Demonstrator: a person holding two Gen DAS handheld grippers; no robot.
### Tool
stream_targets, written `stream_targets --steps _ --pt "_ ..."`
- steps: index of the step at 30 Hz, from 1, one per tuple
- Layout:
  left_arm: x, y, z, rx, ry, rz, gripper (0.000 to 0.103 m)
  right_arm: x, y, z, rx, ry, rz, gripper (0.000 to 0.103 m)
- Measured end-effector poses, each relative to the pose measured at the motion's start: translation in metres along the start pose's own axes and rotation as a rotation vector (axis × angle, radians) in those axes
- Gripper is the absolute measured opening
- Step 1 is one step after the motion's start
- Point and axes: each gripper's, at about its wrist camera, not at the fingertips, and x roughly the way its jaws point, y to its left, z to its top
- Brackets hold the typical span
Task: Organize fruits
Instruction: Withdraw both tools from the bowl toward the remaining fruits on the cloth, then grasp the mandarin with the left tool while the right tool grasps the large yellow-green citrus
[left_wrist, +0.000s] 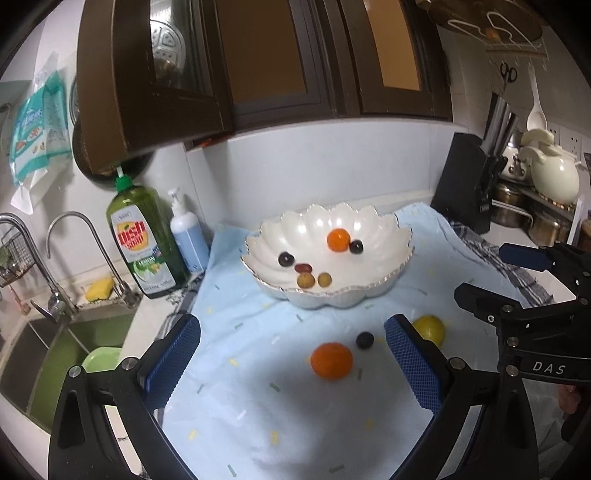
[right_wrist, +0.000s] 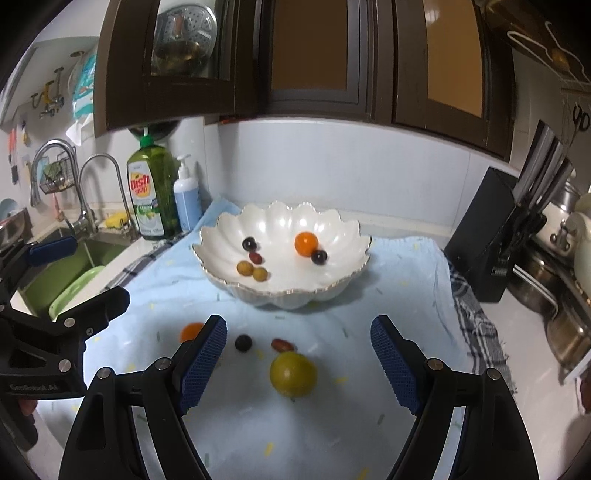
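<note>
**Both tools spread above loose fruit in front of the scalloped bowl**

The white scalloped ceramic bowl (left_wrist: 328, 258) sits on a pale blue speckled cloth (left_wrist: 258, 387) that covers the desk. Inside it lie a small orange fruit (left_wrist: 338, 240), two dark round grapes, a red oval fruit and two tan round fruits.

In the left wrist view, the left tool (left_wrist: 291, 363) stands spread with nothing between its blue pads. A larger orange fruit (left_wrist: 331, 361) lies on the cloth between the fingers, touching neither. At its 1 o'clock rests a dark round grape (left_wrist: 365, 339), and a yellow-green round fruit (left_wrist: 430, 329) peeks out behind the right finger, partly hidden. The right tool (left_wrist: 484, 275) shows at 3 o'clock, jaws apart.

The right wrist view gives what the other cannot: the yellow-green fruit (right_wrist: 293, 373) shows whole, lying between the spread fingers of the right tool (right_wrist: 299, 365), free of both pads. A red oval fruit (right_wrist: 283, 345) lies just at its 11 o'clock; in the left view it does not appear. The dark grape (right_wrist: 243, 342) lies further towards 10 o'clock. Here the larger orange fruit (right_wrist: 192, 331) is half hidden behind the left finger.

Only the left view shows the white teapot (left_wrist: 554, 173) at 2 o'clock. Both show the green dish-soap bottle (right_wrist: 151, 192), the white-and-blue pump bottle (right_wrist: 187, 201) and the black knife block (right_wrist: 491, 232).
</note>
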Motion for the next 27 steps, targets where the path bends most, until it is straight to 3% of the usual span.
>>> stream_targets --steps 21,27 --pt "0.072 -0.018 -0.041 0.041 0.180 -0.061 0.091 0.063 -0.006 -0.039 0.059 0.174 0.036 0.080" --pt "0.094 -0.019 -0.045 0.032 0.223 -0.082 0.086 0.082 -0.009 -0.045 0.090 0.224 0.049 0.075"
